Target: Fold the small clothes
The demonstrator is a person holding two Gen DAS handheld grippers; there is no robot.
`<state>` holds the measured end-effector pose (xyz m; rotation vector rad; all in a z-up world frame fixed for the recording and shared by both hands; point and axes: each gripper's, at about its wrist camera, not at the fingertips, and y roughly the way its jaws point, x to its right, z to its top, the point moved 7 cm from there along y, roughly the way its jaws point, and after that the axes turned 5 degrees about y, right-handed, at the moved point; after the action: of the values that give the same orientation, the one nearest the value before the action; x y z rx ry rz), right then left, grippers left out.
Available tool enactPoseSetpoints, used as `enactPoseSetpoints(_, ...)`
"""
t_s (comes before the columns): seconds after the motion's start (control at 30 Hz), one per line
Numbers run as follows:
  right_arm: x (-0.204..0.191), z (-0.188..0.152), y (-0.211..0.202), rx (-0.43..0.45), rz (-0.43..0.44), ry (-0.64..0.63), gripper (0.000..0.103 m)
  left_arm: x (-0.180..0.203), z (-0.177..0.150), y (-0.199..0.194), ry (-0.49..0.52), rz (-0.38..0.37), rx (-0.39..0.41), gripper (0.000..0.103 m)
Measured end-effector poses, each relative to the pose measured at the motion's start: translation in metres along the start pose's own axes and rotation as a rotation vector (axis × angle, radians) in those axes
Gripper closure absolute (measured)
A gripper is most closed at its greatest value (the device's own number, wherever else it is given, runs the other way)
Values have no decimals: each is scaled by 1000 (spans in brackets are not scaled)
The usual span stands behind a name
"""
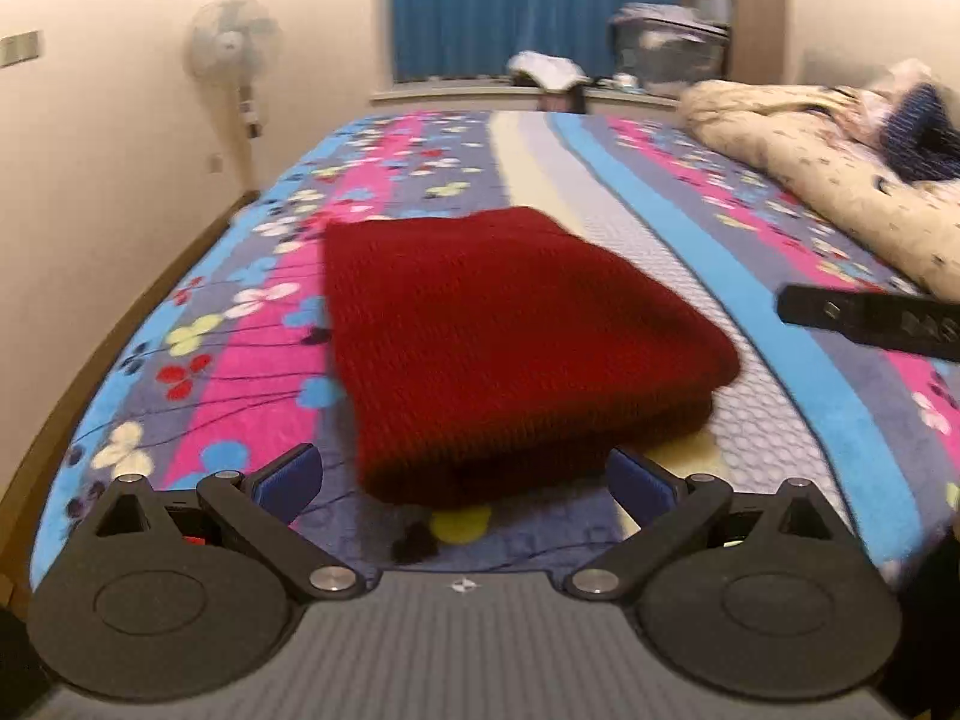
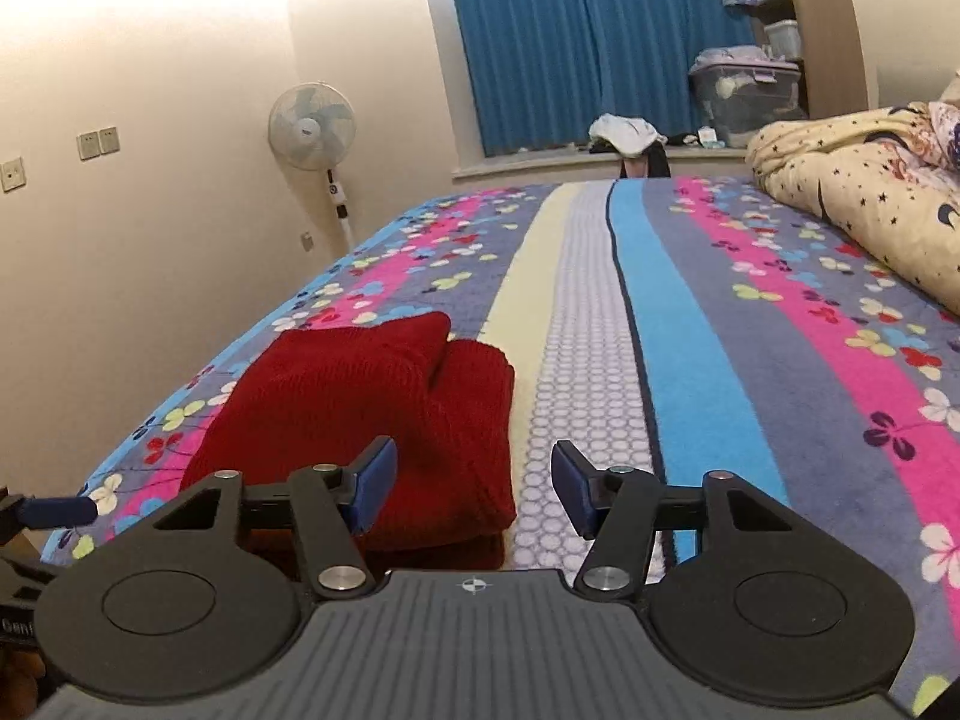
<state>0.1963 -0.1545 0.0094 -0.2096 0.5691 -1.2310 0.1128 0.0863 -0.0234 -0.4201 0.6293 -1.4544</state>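
Sweater [image 1: 516, 348], dark red knit, folded into a thick rectangle, lying on the bed [image 1: 690, 276] over the flowered pink, blue and grey stripes of the cover. From the left wrist view: left gripper [image 1: 465, 477] just short of the sweater's near edge, fingers [image 1: 288, 477] spread wide, nothing between them, pads clear of the knit. Right of the sweater, a black bar of the other gripper reaching in from the picture's edge. Beyond the sweater to the right, a bunched cream quilt [image 1: 828, 180]; beyond it to the left, a standing fan [image 1: 234, 48] by the wall; straight behind, a blue curtain [image 1: 498, 6].

From the right wrist view: same sweater [image 2: 360, 414] on the bed's [image 2: 690, 312] left part, two folded layers showing at its far end. Right gripper [image 2: 474, 489] beside the sweater's near right corner, fingers [image 2: 570, 486] moderately apart, empty; left pad in front of the knit, whether touching cannot be told. Right pad over the pale dotted stripe, clear of the sweater. Quilt [image 2: 852, 192] well to the right of the sweater, fan [image 2: 312, 126] behind it to the left.
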Motion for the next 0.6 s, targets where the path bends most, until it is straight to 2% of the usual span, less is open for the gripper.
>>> enactPoseSetpoints(0.2, -26, -7, 1, -23, 49, -67, 42, -14, -2, 4, -74, 42, -5, 1)
enactPoseSetpoints(0.27, -35, -8, 1, -29, 65, -83, 40, -15, -1, 2, -76, 51, 6, 1)
enactPoseSetpoints(0.33, -42, -9, 2, -37, 76, -90, 32, -15, -1, 3, -73, 51, 3, 1)
enactPoseSetpoints(0.57, -52, -16, 4, -37, 91, -138, 26, -12, -1, 3, -51, 95, -7, 1)
enactPoseSetpoints(0.6, -52, -19, 7, -61, 75, -163, 26, -12, -1, 3, -56, 94, -9, 1)
